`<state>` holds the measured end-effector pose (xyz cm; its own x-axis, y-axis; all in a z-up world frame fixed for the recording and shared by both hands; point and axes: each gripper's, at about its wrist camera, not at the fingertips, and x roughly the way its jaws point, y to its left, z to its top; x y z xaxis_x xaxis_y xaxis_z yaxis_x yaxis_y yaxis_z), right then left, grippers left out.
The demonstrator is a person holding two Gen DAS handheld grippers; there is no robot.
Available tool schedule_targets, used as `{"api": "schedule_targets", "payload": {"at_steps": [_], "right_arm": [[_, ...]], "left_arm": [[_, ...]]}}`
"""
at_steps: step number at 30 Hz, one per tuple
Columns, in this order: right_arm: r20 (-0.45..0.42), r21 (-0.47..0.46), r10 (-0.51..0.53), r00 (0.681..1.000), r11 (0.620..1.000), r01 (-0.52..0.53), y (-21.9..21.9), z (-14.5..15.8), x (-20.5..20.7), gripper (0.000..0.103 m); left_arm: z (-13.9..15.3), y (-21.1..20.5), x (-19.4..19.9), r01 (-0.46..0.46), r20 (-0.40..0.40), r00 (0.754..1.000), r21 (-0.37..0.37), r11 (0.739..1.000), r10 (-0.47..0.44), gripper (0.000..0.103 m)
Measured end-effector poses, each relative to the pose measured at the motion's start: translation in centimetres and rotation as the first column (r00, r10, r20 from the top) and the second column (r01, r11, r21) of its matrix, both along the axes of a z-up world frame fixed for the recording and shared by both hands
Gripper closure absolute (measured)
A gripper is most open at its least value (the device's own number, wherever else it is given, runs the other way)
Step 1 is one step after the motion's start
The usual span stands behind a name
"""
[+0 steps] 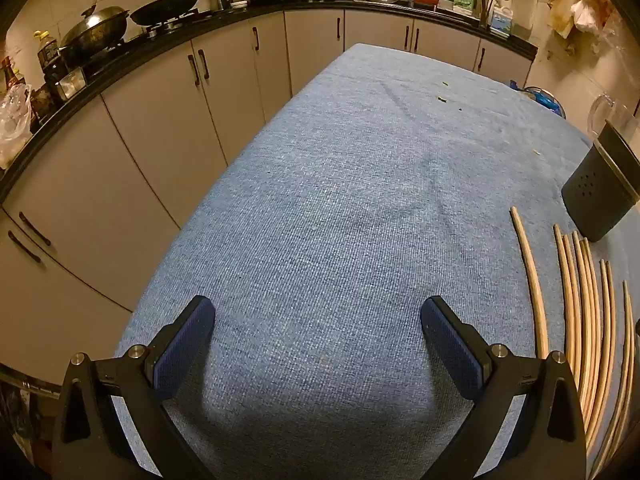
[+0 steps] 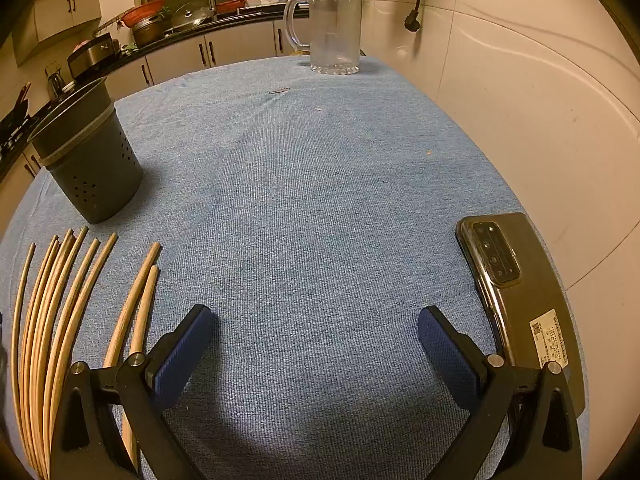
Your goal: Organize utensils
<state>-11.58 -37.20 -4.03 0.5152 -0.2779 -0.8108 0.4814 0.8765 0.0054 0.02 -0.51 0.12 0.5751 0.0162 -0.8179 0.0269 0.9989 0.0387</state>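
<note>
Both your grippers hang over the blue tablecloth (image 2: 312, 184), angled down at it, and neither one has anything in it. Your left gripper (image 1: 318, 322) has its jaws spread wide with only bare cloth between the blue pads (image 1: 182, 350). Same deal with your right gripper (image 2: 316, 322): wide apart, nothing touching the pads.

The wooden chopsticks (image 2: 60, 300) lie loose on the cloth in a rough fan, between your two grippers: off to the right in the left wrist view (image 1: 588, 320), off to the left in the right wrist view. A couple of them run under the right gripper's left finger in that view, but I can't tell if they touch it.

The dark perforated utensil holder (image 2: 86, 160) stands upright just beyond the chopstick tips, near them but apart. Farther back on the table there's a clear plastic mug (image 2: 335, 28) with a handle. A phone (image 2: 516, 292) lies face down at the table's right edge, just beside your right gripper.
</note>
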Motion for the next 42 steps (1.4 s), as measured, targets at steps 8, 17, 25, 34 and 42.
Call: {"api": "schedule_targets", "payload": {"at_steps": [8, 17, 25, 34, 42], "right_arm": [[-0.002, 0.034, 0.017, 1.0, 0.999, -0.017, 1.2, 1.4, -1.1, 0.001], [0.24, -0.033, 0.082, 0.967, 0.997, -0.076, 8.3, 8.3, -10.3, 0.0], [0.337, -0.016, 0.067, 0.939, 0.998, -0.065, 11.5, 8.4, -13.3, 0.001], [0.391, -0.056, 0.131, 0.911, 0.991, -0.118, 13.8, 10.5, -16.1, 0.003], [0.381, -0.048, 0.133, 0.915, 0.991, -0.125, 14.4, 10.3, -16.7, 0.003]], "left_arm": [[2.2, -0.6, -4.1, 0.032, 0.123, 0.992, -0.022, 0.999, -0.029, 0.0], [6.8, -2.3, -13.1, 0.156, 0.285, 0.949, -0.068, 0.985, -0.131, 0.0], [7.5, -4.1, -17.8, 0.225, 0.329, 0.921, -0.008, 0.974, -0.21, 0.0], [8.1, -3.8, -20.0, 0.233, 0.345, 0.914, -0.022, 0.972, -0.212, 0.0], [8.3, -3.7, -20.9, 0.246, 0.353, 0.908, -0.013, 0.969, -0.225, 0.0]]}}
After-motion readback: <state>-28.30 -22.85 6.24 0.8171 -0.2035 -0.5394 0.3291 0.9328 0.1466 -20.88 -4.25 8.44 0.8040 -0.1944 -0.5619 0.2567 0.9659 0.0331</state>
